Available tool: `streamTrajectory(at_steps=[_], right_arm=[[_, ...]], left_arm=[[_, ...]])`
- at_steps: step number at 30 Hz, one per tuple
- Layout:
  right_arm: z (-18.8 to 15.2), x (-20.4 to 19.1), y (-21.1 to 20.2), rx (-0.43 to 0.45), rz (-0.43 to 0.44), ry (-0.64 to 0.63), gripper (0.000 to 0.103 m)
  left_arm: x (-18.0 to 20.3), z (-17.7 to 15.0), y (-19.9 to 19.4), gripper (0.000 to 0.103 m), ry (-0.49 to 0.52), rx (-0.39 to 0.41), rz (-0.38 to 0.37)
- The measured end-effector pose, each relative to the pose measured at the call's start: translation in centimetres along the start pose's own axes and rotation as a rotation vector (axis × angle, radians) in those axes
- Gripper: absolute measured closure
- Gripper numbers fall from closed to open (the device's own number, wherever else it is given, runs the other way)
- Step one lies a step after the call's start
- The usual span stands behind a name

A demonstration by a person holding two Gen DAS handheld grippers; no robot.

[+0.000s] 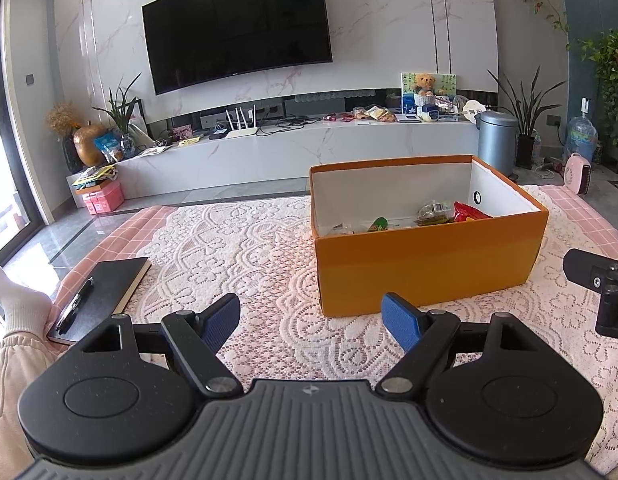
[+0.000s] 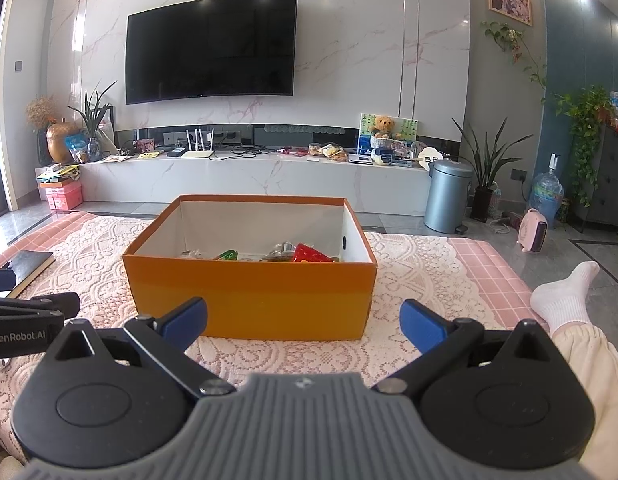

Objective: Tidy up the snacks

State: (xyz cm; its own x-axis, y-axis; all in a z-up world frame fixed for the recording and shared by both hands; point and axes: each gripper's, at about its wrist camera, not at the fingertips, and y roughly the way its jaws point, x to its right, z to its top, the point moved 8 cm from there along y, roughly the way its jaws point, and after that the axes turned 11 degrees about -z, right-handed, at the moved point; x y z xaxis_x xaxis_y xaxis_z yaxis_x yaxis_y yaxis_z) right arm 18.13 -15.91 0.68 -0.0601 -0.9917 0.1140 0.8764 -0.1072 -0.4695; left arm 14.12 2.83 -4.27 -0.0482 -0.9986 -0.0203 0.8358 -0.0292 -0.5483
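An orange cardboard box (image 1: 425, 264) (image 2: 249, 292) with white inner walls stands on the lace cloth. Several snack packets lie on its floor, among them a red bag (image 1: 467, 212) (image 2: 309, 254), a green packet (image 1: 378, 225) (image 2: 228, 255) and a clear wrapped one (image 1: 431, 212) (image 2: 281, 250). My left gripper (image 1: 311, 322) is open, hovering over the cloth just short of the box's near left corner, holding nothing. My right gripper (image 2: 303, 322) is open too, centred in front of the box's near wall, empty. Part of the right gripper (image 1: 601, 288) shows at the left wrist view's right edge.
A black notebook (image 1: 103, 294) with a pen (image 1: 75, 306) lies at the cloth's left edge. A person's socked feet (image 1: 13, 300) (image 2: 565, 296) rest on either side. Beyond the pink mat (image 2: 493, 276) are a TV bench (image 2: 249, 176), a metal bin (image 2: 447, 196) and a pink heater (image 2: 533, 236).
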Motion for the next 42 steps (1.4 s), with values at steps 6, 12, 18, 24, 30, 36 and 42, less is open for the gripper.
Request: streamTrajectory(at_steps=[6, 12, 18, 24, 30, 36, 42], right_arm=[[0.02, -0.02, 0.01, 0.0, 0.0, -0.002, 0.004], [0.03, -0.03, 0.01, 0.001, 0.0, -0.002, 0.004], [0.04, -0.03, -0.03, 0.003, 0.001, -0.006, 0.004], [0.01, -0.02, -0.11, 0.003, 0.002, -0.008, 0.004], [-0.03, -0.08, -0.2, 0.003, 0.005, -0.017, 0.004], [-0.04, -0.12, -0.33, 0.005, 0.007, -0.02, 0.004], [-0.02, -0.17, -0.37, 0.005, 0.01, -0.027, 0.004]], left_arm=[[-0.04, 0.02, -0.02, 0.009, 0.002, 0.001, 0.002], [-0.17, 0.09, -0.09, 0.009, 0.003, 0.002, 0.002], [-0.2, 0.16, -0.16, 0.009, 0.004, 0.005, 0.005], [-0.32, 0.38, -0.48, 0.009, 0.007, 0.012, 0.002], [-0.28, 0.47, -0.64, 0.009, 0.009, 0.017, -0.002], [-0.35, 0.51, -0.79, 0.009, 0.012, 0.019, -0.002], [-0.36, 0.59, -0.87, 0.009, 0.014, 0.024, 0.001]])
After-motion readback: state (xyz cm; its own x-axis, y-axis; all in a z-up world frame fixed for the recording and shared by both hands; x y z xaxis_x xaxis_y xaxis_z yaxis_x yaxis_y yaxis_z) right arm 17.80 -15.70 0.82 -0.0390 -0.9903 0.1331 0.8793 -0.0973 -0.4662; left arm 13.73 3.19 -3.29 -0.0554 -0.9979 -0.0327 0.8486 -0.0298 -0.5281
